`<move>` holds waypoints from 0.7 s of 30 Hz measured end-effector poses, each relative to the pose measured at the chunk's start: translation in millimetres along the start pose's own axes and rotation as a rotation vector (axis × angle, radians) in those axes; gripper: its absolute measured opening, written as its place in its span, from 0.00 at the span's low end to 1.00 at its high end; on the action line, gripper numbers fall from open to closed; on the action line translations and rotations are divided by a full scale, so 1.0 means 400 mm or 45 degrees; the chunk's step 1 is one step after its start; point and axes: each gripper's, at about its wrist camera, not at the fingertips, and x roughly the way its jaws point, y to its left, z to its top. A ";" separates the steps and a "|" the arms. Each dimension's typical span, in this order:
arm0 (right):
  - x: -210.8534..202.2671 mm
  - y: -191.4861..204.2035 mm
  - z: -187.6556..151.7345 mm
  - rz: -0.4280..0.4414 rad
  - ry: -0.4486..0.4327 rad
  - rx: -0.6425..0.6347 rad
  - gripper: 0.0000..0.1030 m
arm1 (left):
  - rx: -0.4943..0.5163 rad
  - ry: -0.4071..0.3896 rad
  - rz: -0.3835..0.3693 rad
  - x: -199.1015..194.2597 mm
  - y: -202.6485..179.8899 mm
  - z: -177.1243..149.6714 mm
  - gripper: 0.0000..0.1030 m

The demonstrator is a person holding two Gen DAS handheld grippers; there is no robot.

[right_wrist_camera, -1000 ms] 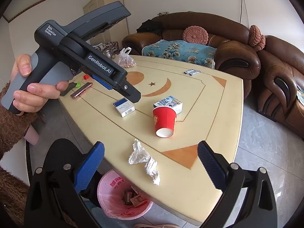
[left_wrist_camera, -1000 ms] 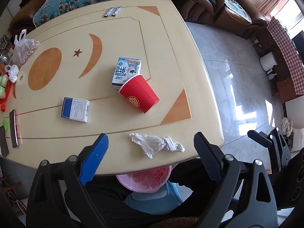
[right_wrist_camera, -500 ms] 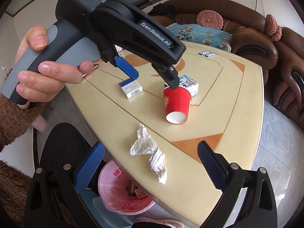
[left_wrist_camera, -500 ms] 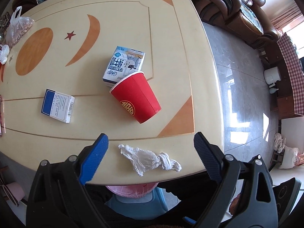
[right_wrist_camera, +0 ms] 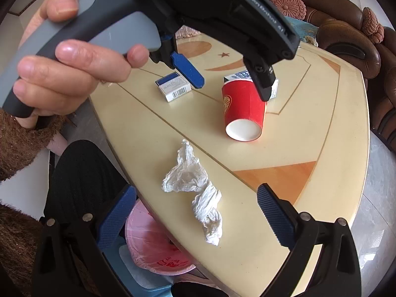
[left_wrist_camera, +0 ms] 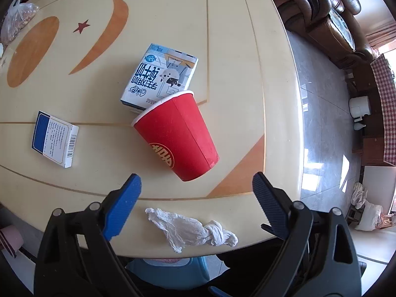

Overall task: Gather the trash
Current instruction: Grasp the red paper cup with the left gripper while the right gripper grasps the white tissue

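Note:
A red paper cup (left_wrist_camera: 177, 133) (right_wrist_camera: 243, 110) lies on its side on the cream table (left_wrist_camera: 74, 178), mouth against a flat blue-and-white milk carton (left_wrist_camera: 160, 76) (right_wrist_camera: 274, 90). A crumpled white tissue (left_wrist_camera: 190, 230) (right_wrist_camera: 195, 188) lies near the table's front edge. My left gripper (left_wrist_camera: 196, 182) (right_wrist_camera: 232, 90) hangs open just above the cup, pointing steeply down, with nothing between its fingers. My right gripper (right_wrist_camera: 196, 191) is open above the tissue and holds nothing. A pink-lined bin (right_wrist_camera: 158, 245) stands under the table edge.
A small blue-and-white box (left_wrist_camera: 55, 139) (right_wrist_camera: 173, 87) lies left of the cup. A plastic bag of snacks (left_wrist_camera: 17, 22) sits at the table's far left. Brown sofas (left_wrist_camera: 321, 12) stand beyond the table. The person's hand (right_wrist_camera: 69, 69) holds the left gripper's handle.
Both grippers have sunk towards the table. The cup and carton loom larger in the left wrist view, and the left gripper now fills the top of the right wrist view. Jaws unchanged.

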 end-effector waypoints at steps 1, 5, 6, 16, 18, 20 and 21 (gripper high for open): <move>0.014 0.000 -0.004 0.001 0.015 -0.010 0.93 | -0.013 0.002 -0.005 0.008 0.003 0.004 0.86; 0.065 0.001 -0.019 0.010 0.052 -0.028 0.93 | -0.064 0.016 -0.026 0.042 0.017 0.022 0.86; 0.076 0.002 -0.021 0.005 0.058 -0.033 0.93 | -0.072 0.019 -0.031 0.050 0.019 0.026 0.86; 0.154 0.012 -0.029 -0.035 0.106 -0.060 0.93 | -0.105 0.041 -0.026 0.115 0.028 0.038 0.86; 0.162 0.015 -0.028 -0.054 0.109 -0.065 0.89 | -0.112 0.048 -0.029 0.125 0.032 0.038 0.86; 0.166 0.023 -0.029 -0.084 0.109 -0.088 0.83 | -0.123 0.060 -0.032 0.134 0.039 0.041 0.86; 0.164 0.028 -0.029 -0.098 0.107 -0.098 0.83 | -0.125 0.065 -0.029 0.138 0.039 0.044 0.86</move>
